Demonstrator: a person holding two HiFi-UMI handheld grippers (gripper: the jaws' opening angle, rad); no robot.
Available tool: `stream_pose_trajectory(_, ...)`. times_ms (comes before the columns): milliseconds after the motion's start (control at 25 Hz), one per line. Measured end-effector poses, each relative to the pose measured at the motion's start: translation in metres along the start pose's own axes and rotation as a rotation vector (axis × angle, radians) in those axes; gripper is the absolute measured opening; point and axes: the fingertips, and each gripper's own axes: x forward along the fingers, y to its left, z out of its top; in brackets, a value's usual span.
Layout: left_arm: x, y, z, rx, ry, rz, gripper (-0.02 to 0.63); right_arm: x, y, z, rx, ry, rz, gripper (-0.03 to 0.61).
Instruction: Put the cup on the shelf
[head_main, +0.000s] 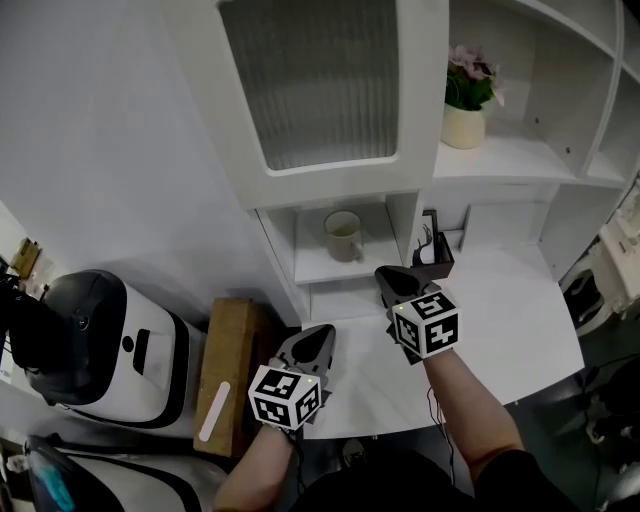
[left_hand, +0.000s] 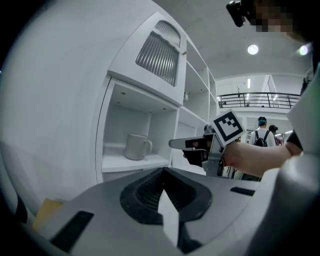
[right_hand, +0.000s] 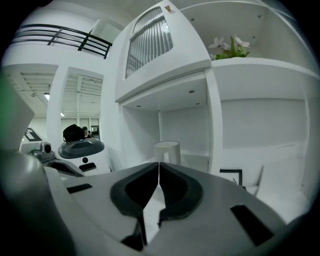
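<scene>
A white cup (head_main: 343, 235) with a handle stands upright on the lower shelf (head_main: 325, 268) of the white cabinet; the left gripper view shows the cup (left_hand: 137, 146) in the same alcove, and the right gripper view shows the cup (right_hand: 166, 152) straight ahead. My right gripper (head_main: 393, 282) is shut and empty, just in front of the shelf and apart from the cup. My left gripper (head_main: 316, 345) is shut and empty, lower and to the left over the white table (head_main: 520, 330). In the left gripper view the right gripper (left_hand: 175, 144) appears beside the alcove.
A potted plant (head_main: 467, 100) stands on the upper right shelf. A black frame (head_main: 436, 252) leans in the compartment right of the cup. A ribbed cabinet door (head_main: 310, 75) hangs above. A wooden box (head_main: 228, 370) and a white robot unit (head_main: 110, 345) sit on the left.
</scene>
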Motion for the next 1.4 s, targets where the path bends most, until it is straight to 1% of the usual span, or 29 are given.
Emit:
stream_pose_trajectory(120,-0.004,-0.023,-0.002,-0.012,-0.004,0.013,0.003,-0.026,0.006,-0.004,-0.001,-0.004,0.027,0.006)
stream_pose_trajectory(320,-0.011,-0.059,-0.008,-0.03,-0.018,0.04,0.003,-0.071,0.01,-0.014,-0.041,0.004,0.066,0.006)
stream_pose_trajectory(640,-0.03,-0.11,-0.02,-0.054,-0.031,0.091,0.003,-0.142,0.01,-0.03,-0.039,0.007,0.111,0.005)
stream_pose_trajectory(1000,-0.05,-0.167,-0.046,-0.065,-0.028,0.157,0.003,-0.201,0.018,-0.064,-0.024,0.013,0.179,0.003)
stream_pose_trajectory(1200,-0.069,-0.191,-0.062,-0.07,-0.011,0.185,0.003,-0.226,0.033,-0.077,-0.019,0.013,0.22,0.003)
stream_pose_trajectory(1400,-0.086,-0.198,-0.067,-0.06,-0.001,0.2,0.003,-0.241,0.047,-0.084,-0.004,0.003,0.232,0.003)
